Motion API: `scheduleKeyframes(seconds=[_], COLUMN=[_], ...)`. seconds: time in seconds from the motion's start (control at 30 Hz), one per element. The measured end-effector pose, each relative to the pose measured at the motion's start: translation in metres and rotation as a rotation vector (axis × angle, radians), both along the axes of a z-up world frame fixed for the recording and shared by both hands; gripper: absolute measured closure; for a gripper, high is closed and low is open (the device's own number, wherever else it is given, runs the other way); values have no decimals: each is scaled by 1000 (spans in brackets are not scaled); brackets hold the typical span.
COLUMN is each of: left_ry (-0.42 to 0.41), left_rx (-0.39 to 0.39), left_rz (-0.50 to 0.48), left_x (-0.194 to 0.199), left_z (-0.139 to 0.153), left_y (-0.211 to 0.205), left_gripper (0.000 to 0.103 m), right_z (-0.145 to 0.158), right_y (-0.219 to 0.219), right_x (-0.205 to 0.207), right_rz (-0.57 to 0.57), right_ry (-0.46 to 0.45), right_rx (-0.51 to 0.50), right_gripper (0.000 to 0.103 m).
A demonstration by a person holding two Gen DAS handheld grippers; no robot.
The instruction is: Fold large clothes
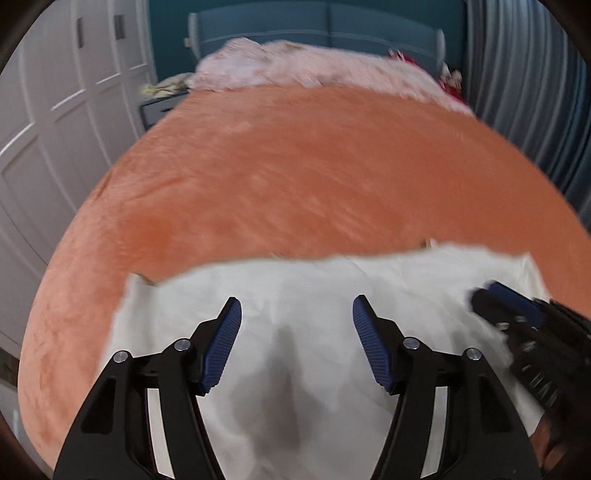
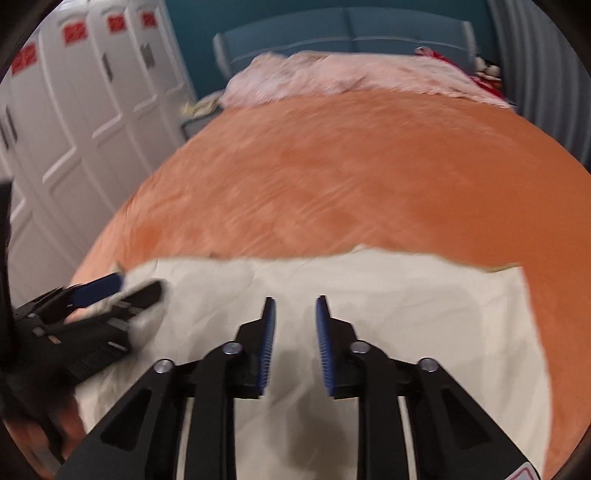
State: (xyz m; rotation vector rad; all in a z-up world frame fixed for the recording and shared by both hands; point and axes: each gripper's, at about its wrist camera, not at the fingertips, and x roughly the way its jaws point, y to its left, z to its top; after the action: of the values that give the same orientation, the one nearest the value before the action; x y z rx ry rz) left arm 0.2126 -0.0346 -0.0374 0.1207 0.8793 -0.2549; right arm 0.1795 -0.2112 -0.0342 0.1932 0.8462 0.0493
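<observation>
A large white cloth (image 1: 314, 280) lies spread on the near part of an orange bedspread (image 1: 295, 166), its far edge running across the bed. My left gripper (image 1: 296, 304) hovers above the cloth, open wide, with nothing between its blue pads. The right gripper (image 1: 511, 302) shows blurred at the right edge of the left wrist view. In the right wrist view the same cloth (image 2: 406, 295) fills the foreground. My right gripper (image 2: 295, 301) stands over it with a narrow gap between its pads and no fabric in it. The left gripper (image 2: 122, 290) appears blurred at the far left, over the cloth's left corner.
A crumpled pink blanket (image 1: 314, 66) lies at the head of the bed before a blue headboard (image 1: 325, 26). White wardrobe doors (image 2: 74, 110) stand on the left, and a grey curtain (image 1: 528, 92) hangs on the right. Red items (image 2: 487, 74) sit at the far right corner.
</observation>
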Motion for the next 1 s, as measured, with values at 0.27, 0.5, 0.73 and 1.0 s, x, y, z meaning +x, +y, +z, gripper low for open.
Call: scheduleKeyframes(seconds=[0.27,0.5,0.73,1.0], left_ry=[56,24,-22,-49], left_rx=[30,0,-14,-55], left_rz=[12,30,78,164], left_x=[7,7,9,-16], left_z=[-56,-67,-69,-37], left_y=[-6,2,8,49], left_gripper=[47,47,46,42], right_z=[-54,-70,-73,-32], right_y=[-6,-15,-21,-42], right_x=[19,18,12,-28], right_rz=[13,-27,-62,-220], right_ry=[132,111,51,-44], right_rx=[-18,20,38,28], right_gripper=[103,103,103,90])
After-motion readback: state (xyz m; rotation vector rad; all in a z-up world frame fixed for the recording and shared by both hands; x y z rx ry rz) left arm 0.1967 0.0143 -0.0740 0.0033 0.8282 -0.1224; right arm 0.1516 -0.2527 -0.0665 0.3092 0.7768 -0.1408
